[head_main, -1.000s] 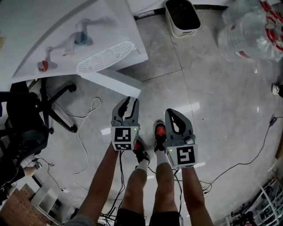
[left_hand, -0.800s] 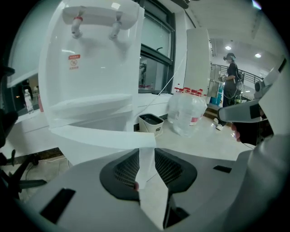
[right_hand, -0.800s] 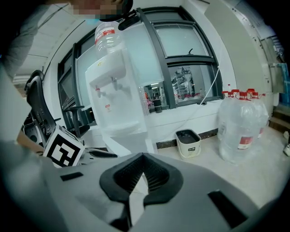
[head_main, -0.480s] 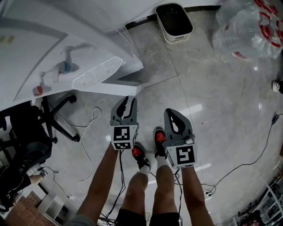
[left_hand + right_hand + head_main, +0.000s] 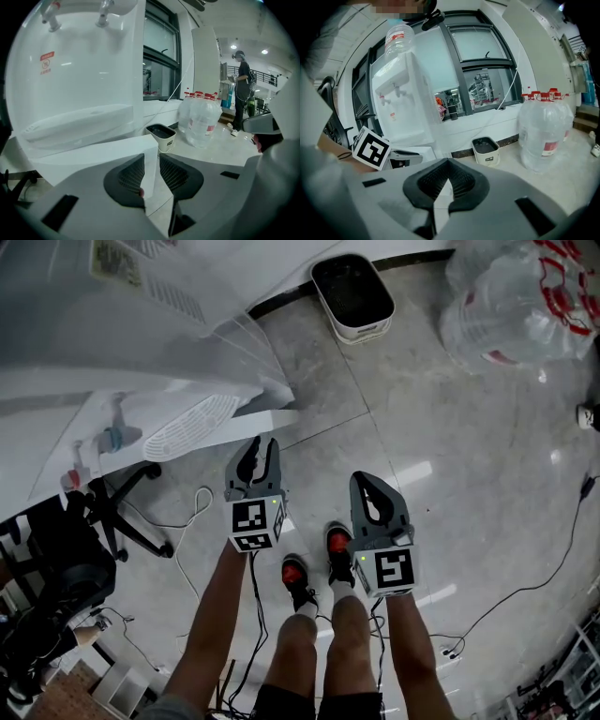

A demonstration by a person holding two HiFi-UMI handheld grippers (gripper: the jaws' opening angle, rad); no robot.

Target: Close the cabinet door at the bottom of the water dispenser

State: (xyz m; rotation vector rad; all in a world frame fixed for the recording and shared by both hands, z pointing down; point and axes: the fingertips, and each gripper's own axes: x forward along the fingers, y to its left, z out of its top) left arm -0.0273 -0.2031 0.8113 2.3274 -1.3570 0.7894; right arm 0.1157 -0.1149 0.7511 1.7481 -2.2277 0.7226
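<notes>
Door [image 5: 270, 417]: open, jutting from the dispenser [image 5: 141, 343] base.
My left fingers [image 5: 132, 174]: narrow gap, nothing gripped, door edge just ahead.
My right fingers [image 5: 436, 180]: together, empty.
Left to do: I'd say the whole push shut.

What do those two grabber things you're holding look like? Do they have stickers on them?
Both are grey plastic. The left gripper and right gripper each end in two curved jaws lined with dark ribbed pads. Each carries a white cube printed with black square markers, no stickers. A thin black cable trails from the left one. No sleeves cover the forearms.
</notes>
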